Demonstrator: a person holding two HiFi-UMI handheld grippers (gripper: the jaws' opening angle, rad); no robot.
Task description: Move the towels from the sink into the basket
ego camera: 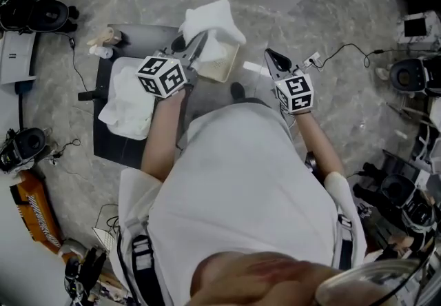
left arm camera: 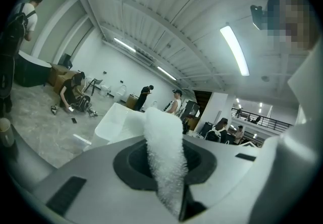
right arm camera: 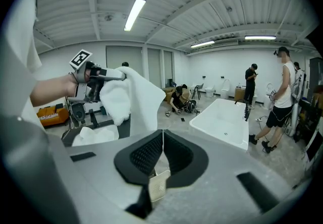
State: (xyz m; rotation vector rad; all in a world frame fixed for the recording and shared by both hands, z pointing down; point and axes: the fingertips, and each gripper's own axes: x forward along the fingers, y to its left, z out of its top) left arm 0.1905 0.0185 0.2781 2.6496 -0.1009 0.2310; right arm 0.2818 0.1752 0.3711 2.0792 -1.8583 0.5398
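My left hand-held gripper (ego camera: 198, 41) pinching a white towel (ego camera: 212, 18) at its tips, above the basket (ego camera: 229, 69), right hand-held gripper (ego camera: 274, 58) closed, empty

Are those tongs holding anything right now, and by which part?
The left tongs pinch a white towel by a bunched fold at its top; the rest hangs down. The right tongs are shut and empty.

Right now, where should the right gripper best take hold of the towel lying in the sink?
Probably a raised fold near the middle of the crumpled towel, coming straight down with the right gripper opened first: it lies in a loose heap in the sink, whose rim would block a sideways approach.
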